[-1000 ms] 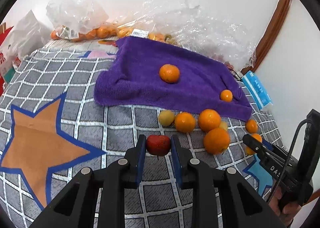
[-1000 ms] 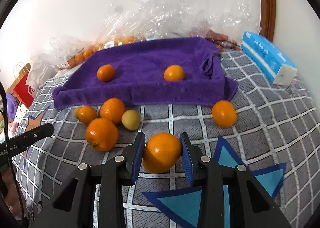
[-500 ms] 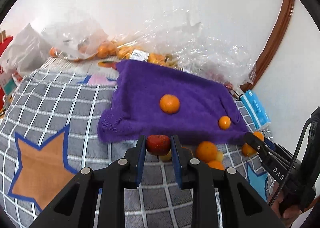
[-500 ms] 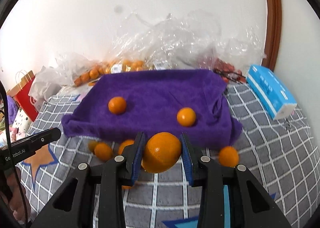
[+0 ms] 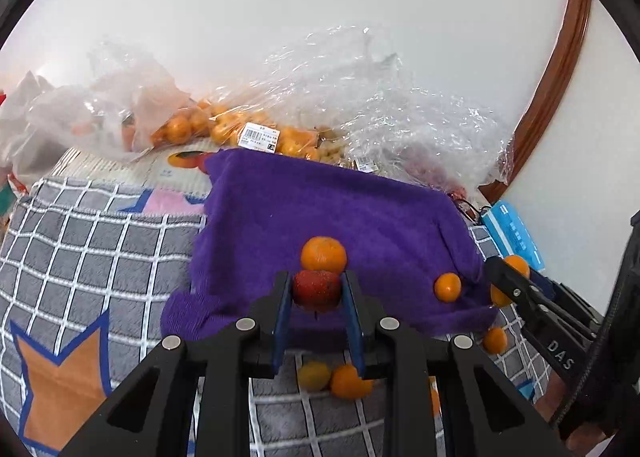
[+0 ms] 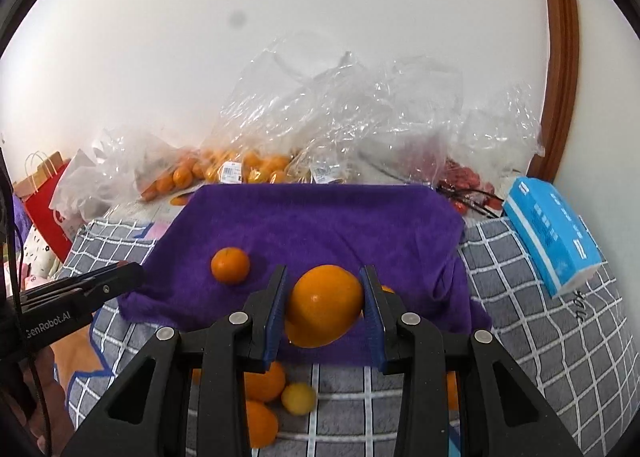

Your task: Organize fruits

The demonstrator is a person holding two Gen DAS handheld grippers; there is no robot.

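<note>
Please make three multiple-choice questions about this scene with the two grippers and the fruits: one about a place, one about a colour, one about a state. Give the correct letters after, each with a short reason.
1. Where does the blue tissue pack lie?
A. On the purple towel
B. On the checked cover, right of the towel
C. Inside a plastic bag

2. What colour is the fruit in the left gripper?
A. Red
B. Green
C. Purple

3. What is the state of the right gripper?
A. Open, holding nothing
B. Shut on a large orange
C. Shut on the towel

Answers:
1 B, the pack sits beside the purple towel, on the checked cover.
2 A, the red fruit shows between the fingers.
3 B, the large orange is pinched between both fingers.
</note>
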